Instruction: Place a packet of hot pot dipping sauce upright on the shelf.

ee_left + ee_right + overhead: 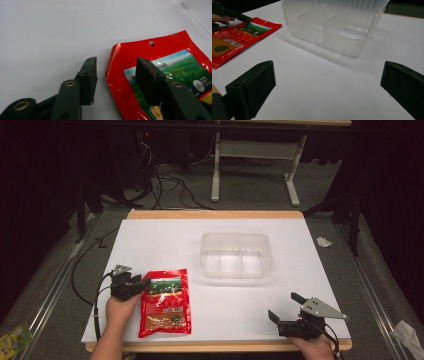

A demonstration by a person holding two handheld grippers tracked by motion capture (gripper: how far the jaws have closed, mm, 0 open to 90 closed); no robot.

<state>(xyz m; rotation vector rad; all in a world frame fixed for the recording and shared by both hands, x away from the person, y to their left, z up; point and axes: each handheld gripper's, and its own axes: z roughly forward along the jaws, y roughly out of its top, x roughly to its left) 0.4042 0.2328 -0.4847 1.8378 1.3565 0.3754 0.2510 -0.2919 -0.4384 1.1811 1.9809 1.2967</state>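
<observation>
Glossy red foil snack pouch (165,302) lies flat near the white worktop's (165,240) front-left corner. Left gripper (116,75) jaws spread astride its top-left corner, not pinching. Right gripper (285,306) wide open w/ nothing between, front-right. Clear ribbed plastic divided tub (235,255) mid-worktop, lots of bare room around.

Left gripper (141,282) low, jaws part-open, right gripper (284,306) resting, jaws wide

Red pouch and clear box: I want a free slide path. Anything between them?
Nothing: bare white table between red pouch and clear box, seen in the high view.
</observation>
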